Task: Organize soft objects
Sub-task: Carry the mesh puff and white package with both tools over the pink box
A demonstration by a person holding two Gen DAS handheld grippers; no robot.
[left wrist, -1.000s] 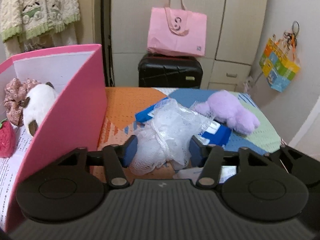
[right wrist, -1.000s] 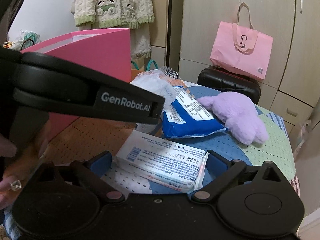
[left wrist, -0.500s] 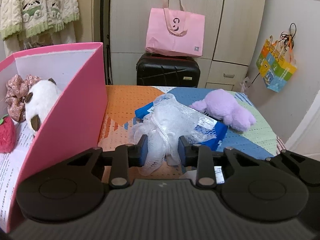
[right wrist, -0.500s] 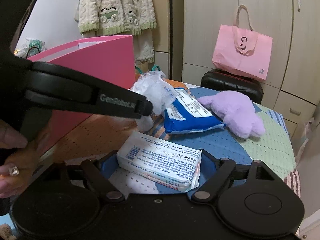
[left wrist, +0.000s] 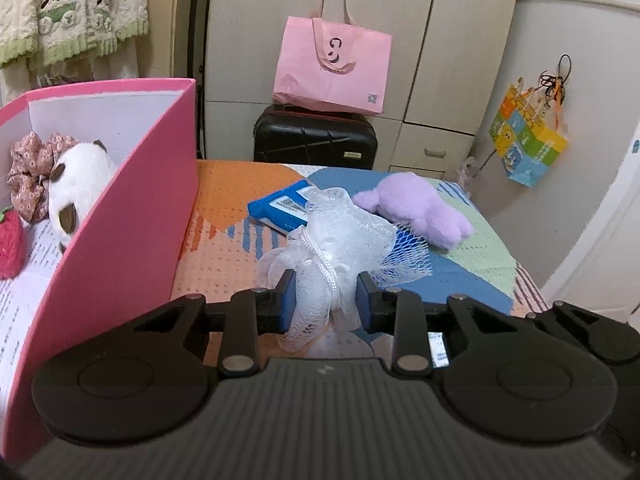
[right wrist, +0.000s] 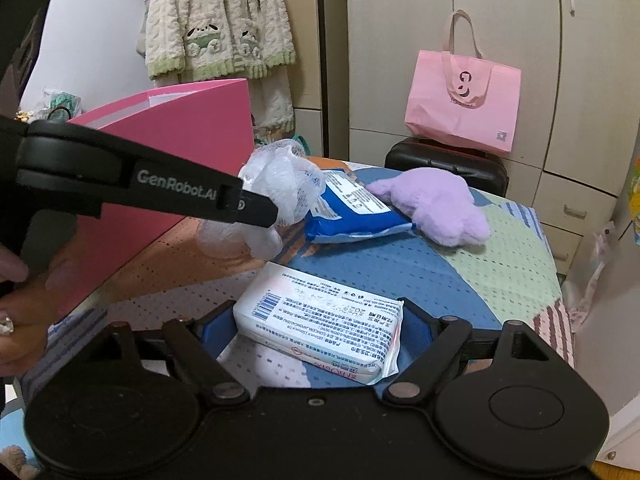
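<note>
Visibly "GenRobot.AI" on left tongs (right wrist: 276,216) clamping mesh pouf (left wrist: 340,240), right tongs (right wrist: 320,330) pinching tissue pack (right wrist: 320,316)

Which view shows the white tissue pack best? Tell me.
The right wrist view: the white tissue pack lies whole between the right tongs, print readable. The left wrist view shows only a labelled sliver behind its own tongs.

a tall beige wardrobe (left wrist: 400,40) with plain doors fills the back of the room, with small drawers (left wrist: 432,148) at its lower right. in front of it stands a black suitcase (left wrist: 314,140), and a pink tote bag (left wrist: 332,68) rests on top of it. at the upper left of the frame a cream knitted garment (left wrist: 68,8) hangs down. on the right, a colourful bag (left wrist: 528,144) hangs on the pale wall (left wrist: 580,60). the light is soft and even.
</note>
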